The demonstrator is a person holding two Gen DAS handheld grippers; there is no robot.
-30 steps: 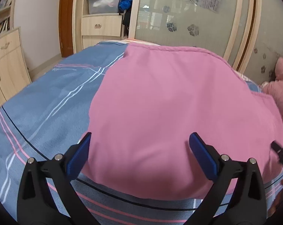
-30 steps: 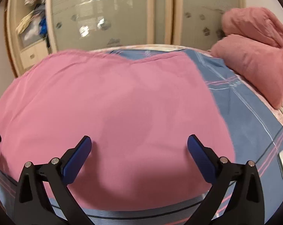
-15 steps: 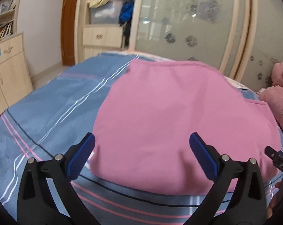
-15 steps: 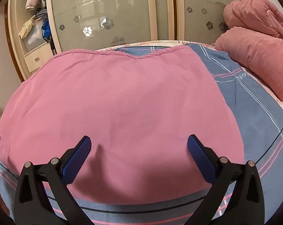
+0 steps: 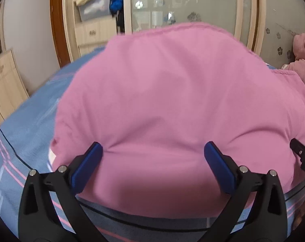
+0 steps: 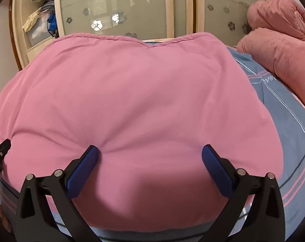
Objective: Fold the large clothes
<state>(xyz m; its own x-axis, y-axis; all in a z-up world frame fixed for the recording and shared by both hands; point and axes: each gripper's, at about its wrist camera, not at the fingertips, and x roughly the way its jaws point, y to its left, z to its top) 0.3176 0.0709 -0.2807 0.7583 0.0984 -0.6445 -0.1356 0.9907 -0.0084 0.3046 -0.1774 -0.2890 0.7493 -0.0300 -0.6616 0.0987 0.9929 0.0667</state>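
Note:
A large pink garment (image 5: 172,100) lies spread on the blue striped bed sheet (image 5: 27,125); it also fills the right wrist view (image 6: 136,104). My left gripper (image 5: 153,155) is open, its blue pads pressing on the cloth near its near edge, which puckers at the left fingertip (image 5: 91,155). My right gripper (image 6: 150,157) is open and sits on the same cloth, further right, with a crease at its left fingertip (image 6: 87,157). Each gripper shows at the edge of the other's view.
Folded pink quilts (image 6: 277,50) lie at the right of the bed. A wardrobe with frosted sliding doors (image 5: 192,4) stands behind, with open shelves of clutter (image 5: 95,6). A wooden cabinet (image 5: 3,84) stands at the left.
Both grippers have moved down and forward onto the near part of the pink garment. The cloth now puckers at their fingertips and fills more of both views.

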